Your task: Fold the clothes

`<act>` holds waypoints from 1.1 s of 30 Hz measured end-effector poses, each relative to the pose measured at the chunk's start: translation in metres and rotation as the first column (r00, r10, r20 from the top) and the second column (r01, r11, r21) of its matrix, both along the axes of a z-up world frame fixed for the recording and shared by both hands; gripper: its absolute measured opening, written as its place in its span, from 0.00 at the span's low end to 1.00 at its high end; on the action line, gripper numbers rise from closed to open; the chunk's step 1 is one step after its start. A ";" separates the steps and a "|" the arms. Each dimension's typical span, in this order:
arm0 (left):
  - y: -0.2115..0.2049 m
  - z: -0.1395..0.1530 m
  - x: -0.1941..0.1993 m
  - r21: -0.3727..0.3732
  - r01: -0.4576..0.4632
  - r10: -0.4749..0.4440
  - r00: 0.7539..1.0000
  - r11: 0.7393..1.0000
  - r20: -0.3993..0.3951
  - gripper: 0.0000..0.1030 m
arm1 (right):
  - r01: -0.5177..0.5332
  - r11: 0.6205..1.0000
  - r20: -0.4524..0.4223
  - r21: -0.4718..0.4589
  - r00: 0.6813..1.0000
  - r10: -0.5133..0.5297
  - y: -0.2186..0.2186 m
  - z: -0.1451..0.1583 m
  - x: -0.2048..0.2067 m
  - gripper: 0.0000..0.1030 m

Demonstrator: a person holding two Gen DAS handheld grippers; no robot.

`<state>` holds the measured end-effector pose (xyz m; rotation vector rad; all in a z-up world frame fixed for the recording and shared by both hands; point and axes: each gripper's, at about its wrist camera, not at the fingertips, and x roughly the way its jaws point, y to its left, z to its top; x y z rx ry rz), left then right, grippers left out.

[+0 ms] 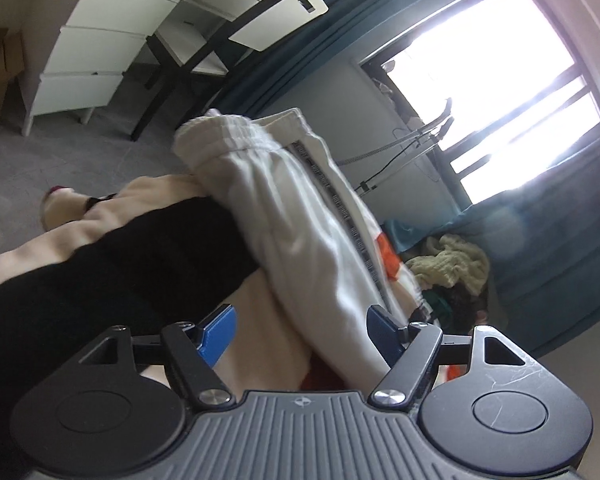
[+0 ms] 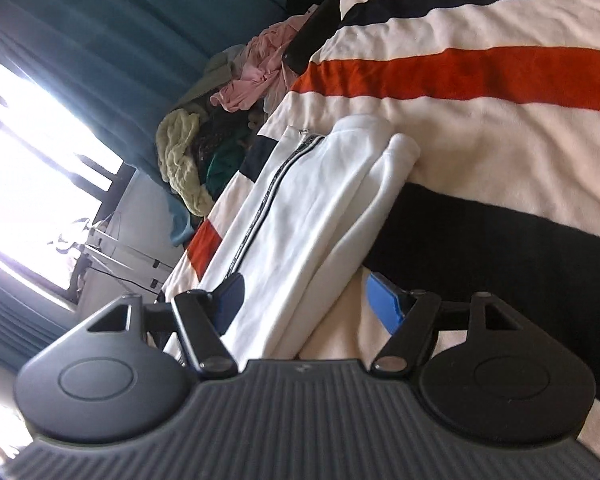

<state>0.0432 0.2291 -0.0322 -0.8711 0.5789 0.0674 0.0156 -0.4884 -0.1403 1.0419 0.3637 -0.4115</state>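
My left gripper (image 1: 302, 332) and right gripper (image 2: 306, 300), both spread, straddle the soft, limp white track pants (image 2: 300, 208) (light, slump-prone) on the striped bedspread (image 2: 480, 132); grip the folded edge.

The lettering on the white garment's (image 2: 300, 208) dark side stripe (image 2: 260, 208) is too blurred to read.

My left hand-held gripper (image 1: 302, 334) has its blue fingers spread around folded white fabric trousers (image 1: 300, 216) lying on the striped cream, black and orange bedspread (image 1: 148, 256).
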 end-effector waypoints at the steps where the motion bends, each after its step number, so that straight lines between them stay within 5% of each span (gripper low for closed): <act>1: 0.000 -0.002 -0.004 0.009 -0.001 0.001 1.000 1.000 -0.015 0.71 | -0.002 1.000 0.007 0.025 1.000 0.001 -0.001 -0.003 -0.001 0.69; 20: -0.002 -0.045 0.017 -0.154 -0.078 0.071 0.996 0.985 -0.053 0.74 | -0.058 0.959 0.076 0.279 0.996 0.039 -0.020 -0.049 0.021 0.68; 29: 0.013 -0.053 0.061 -0.211 -0.147 0.160 0.986 0.966 0.045 0.68 | -0.121 0.968 0.093 0.221 0.990 0.103 -0.045 -0.068 0.066 0.61; 33: 0.017 -0.060 0.088 -0.239 -0.164 0.188 0.979 0.957 0.082 0.66 | -0.067 0.971 0.087 0.228 0.995 0.048 -0.052 -0.084 0.081 0.61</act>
